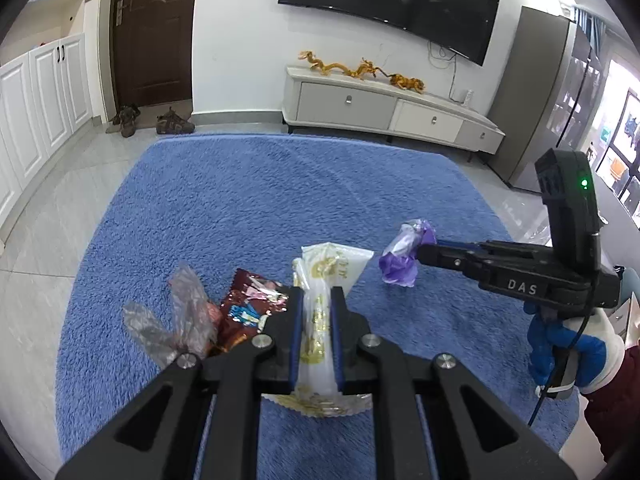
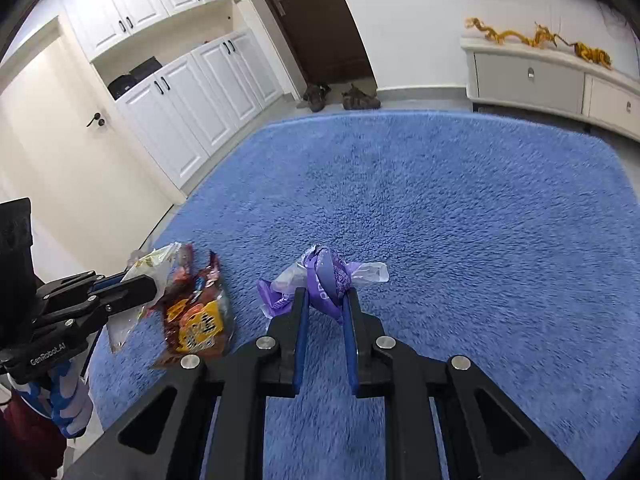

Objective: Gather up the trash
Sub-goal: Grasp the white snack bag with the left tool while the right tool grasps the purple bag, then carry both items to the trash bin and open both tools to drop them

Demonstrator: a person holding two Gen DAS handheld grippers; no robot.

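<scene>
Two wrappers clamped above the blue rug (image 2: 440, 208), its middle open.

Shaggy blue cloth rug (image 2: 440, 200), glossy crinkled plastic purple wrapper (image 2: 328, 276), matt black plastic left hand-held gripper (image 1: 318, 300)

A blue rug (image 1: 256, 200) covers the middle of the tiled floor. Beyond its far edge stands a low white cabinet (image 1: 384, 108) against the wall, with golden dragon figures (image 1: 360, 70) on top (three, in a row). A dark television (image 1: 392, 0) hangs above the cabinet. Left of the cabinet is a brown door (image 1: 154, 32), with shoes (image 1: 152, 120) at its foot. White cupboards (image 2: 192, 92) line the wall left of the rug.
</scene>
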